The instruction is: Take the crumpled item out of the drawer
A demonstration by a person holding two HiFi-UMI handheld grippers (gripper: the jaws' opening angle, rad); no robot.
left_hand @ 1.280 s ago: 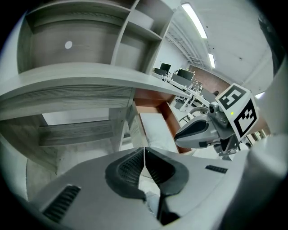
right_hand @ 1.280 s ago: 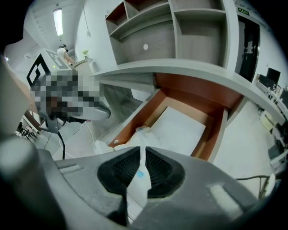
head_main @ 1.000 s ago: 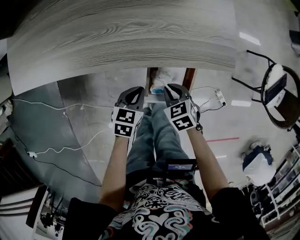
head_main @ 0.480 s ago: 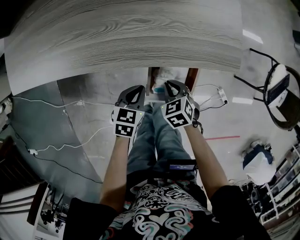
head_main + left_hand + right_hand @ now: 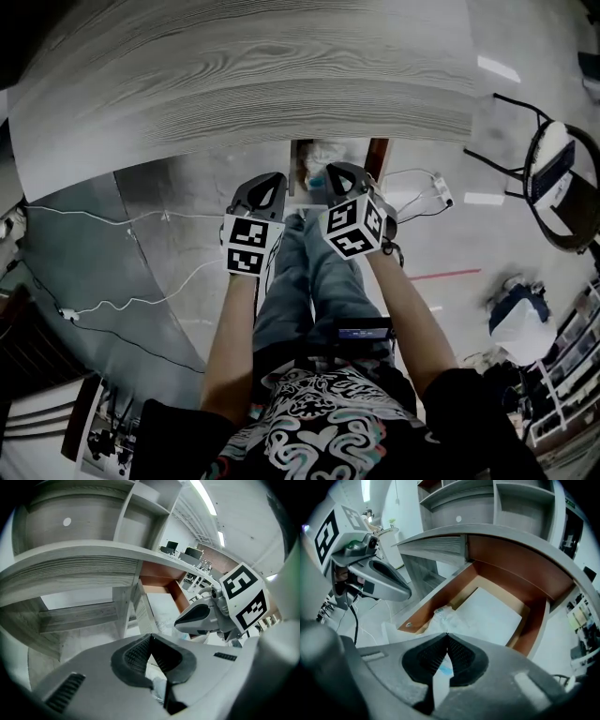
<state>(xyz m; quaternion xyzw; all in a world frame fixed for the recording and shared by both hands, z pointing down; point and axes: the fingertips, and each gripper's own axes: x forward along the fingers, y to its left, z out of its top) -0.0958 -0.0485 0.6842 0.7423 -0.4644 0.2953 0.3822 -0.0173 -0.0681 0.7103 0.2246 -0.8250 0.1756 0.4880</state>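
An open drawer (image 5: 378, 156) with brown walls sticks out from under the wood-grain desk (image 5: 253, 75). A crumpled white item (image 5: 325, 155) lies at its near left corner; the right gripper view shows this crumpled item (image 5: 442, 615) beside the drawer's white bottom (image 5: 497, 613). My right gripper (image 5: 338, 172) hovers just in front of the item, jaws shut with nothing held (image 5: 447, 634). To the left of the drawer, my left gripper (image 5: 273, 180) is shut and empty too (image 5: 149, 635). Each gripper appears in the other's view: right gripper (image 5: 201, 616), left gripper (image 5: 382, 581).
White cables (image 5: 141, 300) trail over the floor at the left, and a white plug block (image 5: 437, 195) lies right of the drawer. A black chair (image 5: 562, 187) stands at the far right. The person's legs (image 5: 309, 272) are below the grippers. Shelves (image 5: 506, 498) rise above the desk.
The right gripper has turned a little and edged toward the drawer's front. The left gripper has hardly moved.
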